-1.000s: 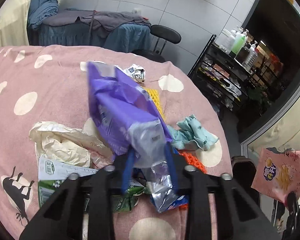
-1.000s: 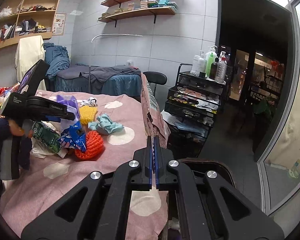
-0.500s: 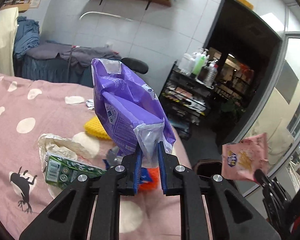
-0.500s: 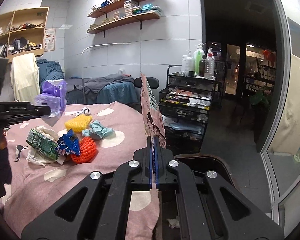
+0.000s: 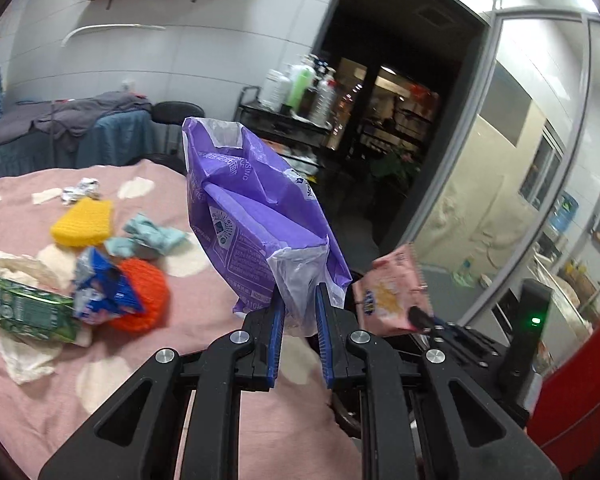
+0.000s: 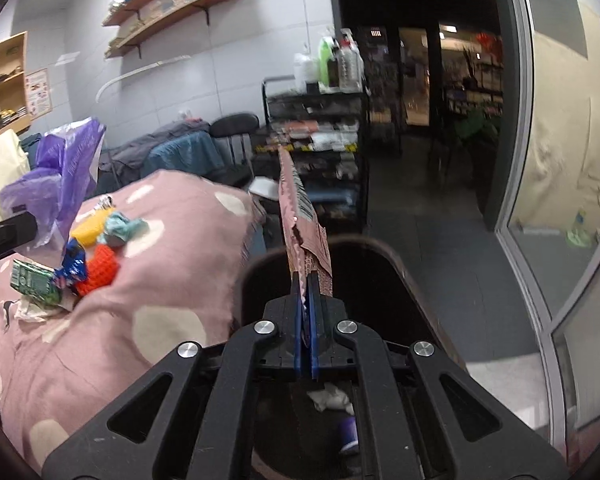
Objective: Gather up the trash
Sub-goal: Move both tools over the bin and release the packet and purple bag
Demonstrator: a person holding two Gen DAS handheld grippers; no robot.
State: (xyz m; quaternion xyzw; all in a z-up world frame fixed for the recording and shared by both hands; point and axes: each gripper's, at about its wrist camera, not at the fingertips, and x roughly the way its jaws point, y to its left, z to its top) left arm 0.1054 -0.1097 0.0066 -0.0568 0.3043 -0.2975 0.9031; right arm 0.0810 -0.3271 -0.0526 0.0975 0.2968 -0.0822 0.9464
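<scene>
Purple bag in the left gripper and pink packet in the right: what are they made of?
Purple bag: thin plastic film, apparently; glossy, creased, translucent at its clear edges. Pink packet: probably printed snack-wrapper film; stiff, flat, with a serrated sealed edge. Foil lining cannot be told.

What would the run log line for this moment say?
left gripper: shut on purple bag | right gripper: opening, pink packet between pads, over bin
</scene>
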